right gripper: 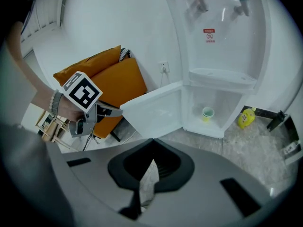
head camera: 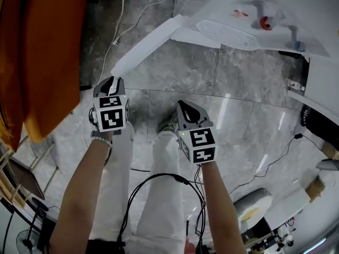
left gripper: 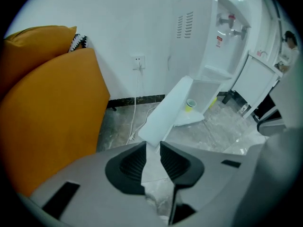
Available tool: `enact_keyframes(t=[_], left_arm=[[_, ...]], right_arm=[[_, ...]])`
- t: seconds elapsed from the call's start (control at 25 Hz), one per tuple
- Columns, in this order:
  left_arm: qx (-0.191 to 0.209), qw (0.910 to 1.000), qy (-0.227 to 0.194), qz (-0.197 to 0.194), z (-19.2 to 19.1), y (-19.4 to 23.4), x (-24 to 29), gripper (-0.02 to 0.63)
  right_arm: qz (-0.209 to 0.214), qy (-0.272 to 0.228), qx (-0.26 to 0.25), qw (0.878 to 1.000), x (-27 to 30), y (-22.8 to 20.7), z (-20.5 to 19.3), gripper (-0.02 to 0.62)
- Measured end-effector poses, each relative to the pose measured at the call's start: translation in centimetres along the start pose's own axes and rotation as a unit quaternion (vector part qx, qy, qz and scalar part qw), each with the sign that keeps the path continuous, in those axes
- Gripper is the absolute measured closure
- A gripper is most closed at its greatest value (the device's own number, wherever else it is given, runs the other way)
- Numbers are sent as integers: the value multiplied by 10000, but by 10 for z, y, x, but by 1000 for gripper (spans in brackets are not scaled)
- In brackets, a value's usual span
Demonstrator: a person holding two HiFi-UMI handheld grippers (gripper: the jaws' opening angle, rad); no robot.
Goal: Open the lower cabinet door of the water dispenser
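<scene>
Door work looks close to finished: the lower cabinet door (right gripper: 154, 110) of the white water dispenser (right gripper: 213, 46) stands swung well out from its hinge side, leaving the compartment (right gripper: 222, 100) beneath the drip shelf exposed. A paper cup (right gripper: 207, 113) sits inside on the compartment floor, which only an open door would show. The panel's free edge points toward the person, the natural end of a pull drawn toward the body.

The left gripper (left gripper: 153, 145) is lined up with that free edge. Its jaws stand narrowly apart, and the door's near corner sits right at the tips, in line with the gap. I cannot tell whether the pads touch it; no firm pinch shows. That placement suits guiding the edge, not clamping it, since a swinging panel needs only a light lead.

The right gripper (right gripper: 152, 148) hangs back, just beside the left one and aimed at the dispenser front. Its jaws are pressed together with nothing between them, so I judge it idle, kept clear of the door's arc.

A yellow bottle (right gripper: 245, 118) lies on the marble floor (head camera: 212, 78) beside the dispenser base, well apart from the door. Orange cushions (left gripper: 47, 103) stand on the door's outer side, so swinging wider may bring the panel near them.
</scene>
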State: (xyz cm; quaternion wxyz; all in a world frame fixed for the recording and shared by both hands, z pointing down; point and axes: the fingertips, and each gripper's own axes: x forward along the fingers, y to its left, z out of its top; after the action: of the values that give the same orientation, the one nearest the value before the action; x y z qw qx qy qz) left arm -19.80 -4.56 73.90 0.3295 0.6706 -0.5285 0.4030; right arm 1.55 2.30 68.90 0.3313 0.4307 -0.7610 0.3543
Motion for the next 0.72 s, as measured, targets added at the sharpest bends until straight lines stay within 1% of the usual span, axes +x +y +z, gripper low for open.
enact_keyframes(t=[0.12, 0.2, 0.36, 0.56, 0.64, 0.68, 0.72], left_arm=[[22, 9999, -104, 38, 11, 16, 5, 505], [82, 9999, -152, -2, 17, 23, 8, 506], [312, 9992, -198, -175, 16, 24, 11, 502], [402, 9985, -274, -251, 16, 22, 8, 505], [432, 9981, -328, -280, 17, 22, 3, 517], [442, 9979, -387, -279, 18, 23, -1, 536], [444, 9976, -459, -270, 21, 25, -6, 568]], right_arm=[[-47, 16, 21, 10000, 5, 4, 3, 592], [-48, 49, 8, 10000, 10, 8, 4, 592], [-27, 93, -41, 9999, 19, 17, 8, 592], [-27, 91, -122, 9999, 24, 25, 18, 592], [-50, 62, -148, 9999, 24, 27, 25, 592], [-71, 34, -160, 9998, 23, 28, 28, 592], [-101, -4, -174, 9998, 22, 29, 33, 592]])
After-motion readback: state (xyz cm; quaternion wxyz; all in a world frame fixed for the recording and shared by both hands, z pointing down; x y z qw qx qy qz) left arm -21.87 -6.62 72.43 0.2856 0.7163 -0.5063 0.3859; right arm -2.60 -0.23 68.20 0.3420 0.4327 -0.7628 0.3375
